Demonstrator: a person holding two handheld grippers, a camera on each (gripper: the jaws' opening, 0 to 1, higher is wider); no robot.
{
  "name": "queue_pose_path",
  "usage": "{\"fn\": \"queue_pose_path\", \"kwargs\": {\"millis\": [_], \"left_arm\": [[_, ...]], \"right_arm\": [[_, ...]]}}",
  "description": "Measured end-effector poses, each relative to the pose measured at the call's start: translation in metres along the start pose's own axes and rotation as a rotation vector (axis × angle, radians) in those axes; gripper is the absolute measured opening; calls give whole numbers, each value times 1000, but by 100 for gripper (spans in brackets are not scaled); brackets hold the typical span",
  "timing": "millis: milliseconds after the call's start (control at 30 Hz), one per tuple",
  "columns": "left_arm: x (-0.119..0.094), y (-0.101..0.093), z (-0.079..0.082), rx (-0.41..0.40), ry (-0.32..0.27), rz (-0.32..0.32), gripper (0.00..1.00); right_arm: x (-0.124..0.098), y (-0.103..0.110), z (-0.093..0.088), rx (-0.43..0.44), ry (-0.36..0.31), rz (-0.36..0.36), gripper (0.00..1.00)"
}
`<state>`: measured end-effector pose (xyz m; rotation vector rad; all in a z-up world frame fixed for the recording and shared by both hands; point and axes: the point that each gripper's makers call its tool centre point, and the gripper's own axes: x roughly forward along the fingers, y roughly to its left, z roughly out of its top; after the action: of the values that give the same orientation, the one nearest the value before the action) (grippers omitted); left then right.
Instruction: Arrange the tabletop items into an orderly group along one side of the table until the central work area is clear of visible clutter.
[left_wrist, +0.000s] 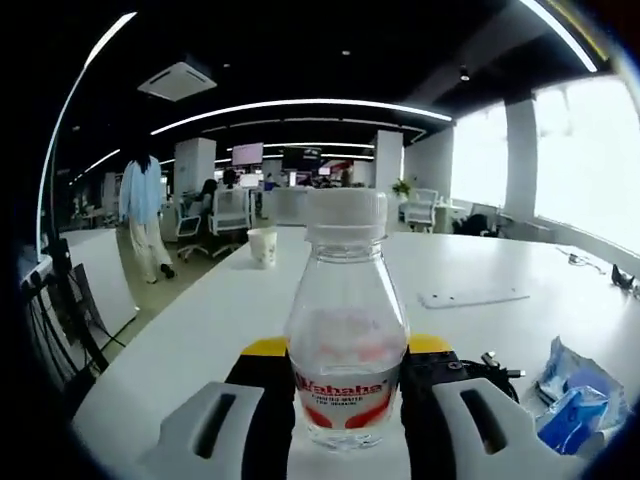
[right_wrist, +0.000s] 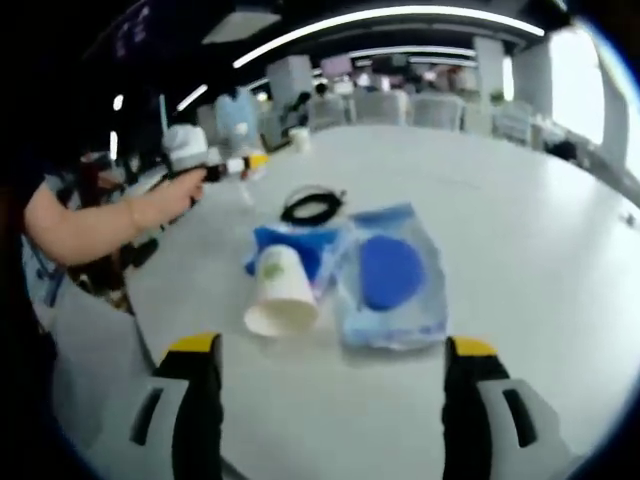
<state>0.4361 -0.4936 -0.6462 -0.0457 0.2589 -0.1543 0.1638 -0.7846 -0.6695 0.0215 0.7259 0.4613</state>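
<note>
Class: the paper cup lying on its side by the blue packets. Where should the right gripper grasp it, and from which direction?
Grip the paper cup across its side wall near the open rim, coming from above. It lies tipped, mouth facing the open right gripper, with blue packets close alongside.

Bottle (left_wrist: 346, 340): clear plastic, white cap, label with red lettering and red-orange shapes on white. Left hand-held gripper (left_wrist: 346, 420): black jaws with yellow tips, pale grey outer shells. Right hand-held gripper (right_wrist: 330, 400): same black, yellow and grey scheme. Desk (left_wrist: 480, 265): plain white. Tipped paper cup (right_wrist: 279, 291): white with a small green mark. Plastic bags (right_wrist: 392, 275): translucent, with bright blue contents. Cable (right_wrist: 312, 206): black. Far upright cup (left_wrist: 262, 246): off-white. Person (left_wrist: 142, 215) walking in the background: pale blue top, cream trousers.
</note>
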Motion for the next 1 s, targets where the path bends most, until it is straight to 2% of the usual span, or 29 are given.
{"fn": "queue_pose_path", "kwargs": {"millis": [200,267,367,433,567,700,800,833,1000], "left_arm": [[2,-3,-7,18,5,-11,38],[0,-6,-4,43,-21,-24,38],[-2,-7,-6,42,-17,-16,39],[-3,-8,-6,70,-19,-14,39],[-5,-8,-6,57,-39,-2,39],[-4,-9,-6,94,-51,4,40],[-6,-7,-7,73,-58,4,40],[-8,-7,-9,103,-43,16,41],[-14,-8,-19,84,-27,34,56]], "right_arm": [[3,-1,0,5,3,2,89],[4,-1,-1,5,6,3,89],[5,-1,-2,9,8,5,89],[6,-1,-2,10,10,7,88],[8,0,-3,18,9,14,88],[8,1,-3,19,9,15,88],[8,0,-4,23,16,14,88],[9,-1,-5,23,19,12,88],[9,-3,-2,31,11,7,88]]}}
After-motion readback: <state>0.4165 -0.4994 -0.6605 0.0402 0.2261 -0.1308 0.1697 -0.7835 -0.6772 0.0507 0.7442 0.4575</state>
